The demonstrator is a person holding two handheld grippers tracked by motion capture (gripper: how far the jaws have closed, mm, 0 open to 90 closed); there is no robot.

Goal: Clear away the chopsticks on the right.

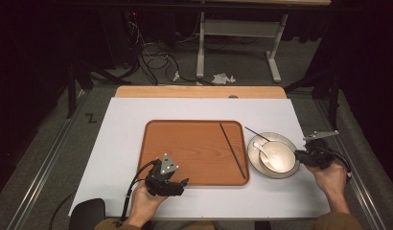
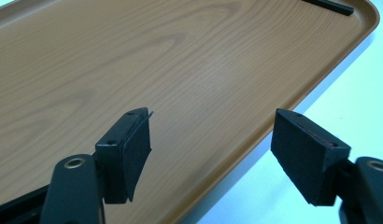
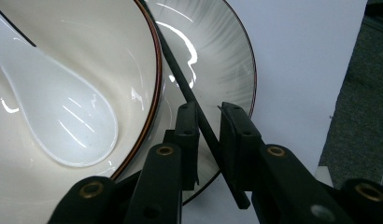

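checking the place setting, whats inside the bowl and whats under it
A white soup spoon lies inside the bowl. Under the bowl sits a grey plate, with a black chopstick resting across its rim. The plate's middle is covered by the bowl.

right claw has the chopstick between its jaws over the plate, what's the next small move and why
Probably close the right claw the last bit until the pads pinch the chopstick, then lift. The stick runs between the jaws with a slim gap on each side, lying across the plate beside the bowl. Its mate already lies on the tray.
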